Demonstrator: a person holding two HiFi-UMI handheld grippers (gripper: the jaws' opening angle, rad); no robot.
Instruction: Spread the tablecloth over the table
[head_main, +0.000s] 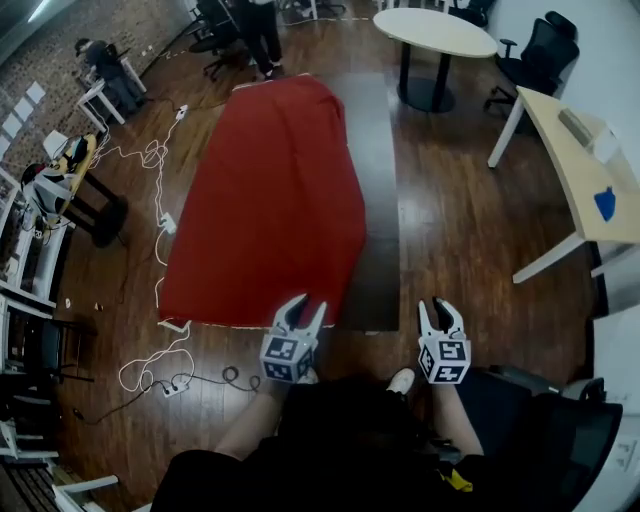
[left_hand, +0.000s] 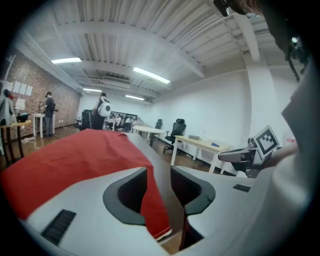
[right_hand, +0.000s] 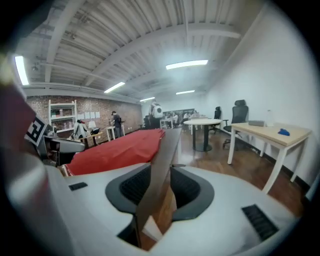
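We hold the left gripper (head_main: 308, 303) open at the near edge of the tablecloth (head_main: 270, 200), the right gripper (head_main: 433, 304) open by the bare table (head_main: 372, 180).

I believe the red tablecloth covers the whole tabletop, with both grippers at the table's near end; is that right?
No. The head view shows the red tablecloth covering only the left part; a dark strip of tabletop along the right side lies bare. The left gripper and right gripper are at its near end.
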